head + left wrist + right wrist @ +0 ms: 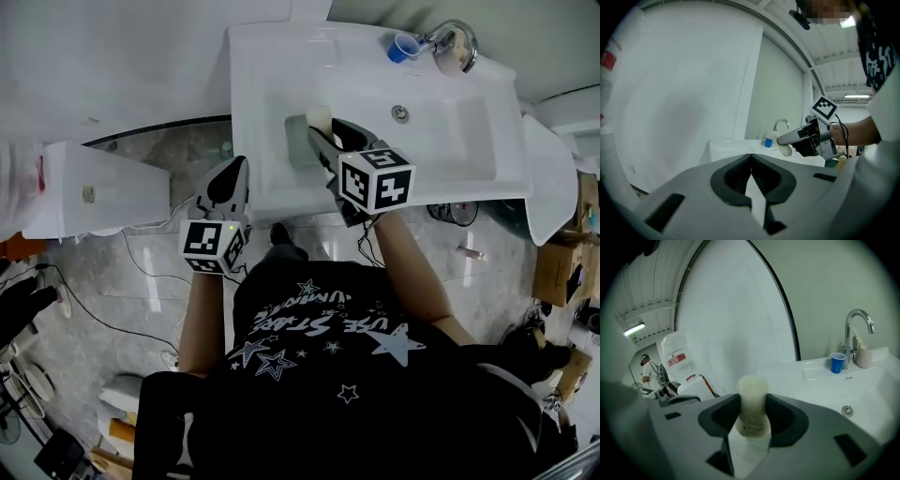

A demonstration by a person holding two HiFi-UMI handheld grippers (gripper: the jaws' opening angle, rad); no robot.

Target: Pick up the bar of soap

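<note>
The right tongs (pixel 752 414) are clamped on the pale cream oval bar of soap (pixel 753 392), which stands upright between the pads with its rounded top poking above them. They hold it over the left part of the white ceramic sink (pixel 450 141), well apart from the small blue plastic cup (pixel 403 47) beside the chrome tap (pixel 452 41). The left tongs (pixel 751 161) are closed on nothing, tips together, just off the sink's front left corner.

soap (pixel 320 117) above sink (pixel 441 136), cup (pixel 402 47) beside faucet (pixel 450 39)
</note>
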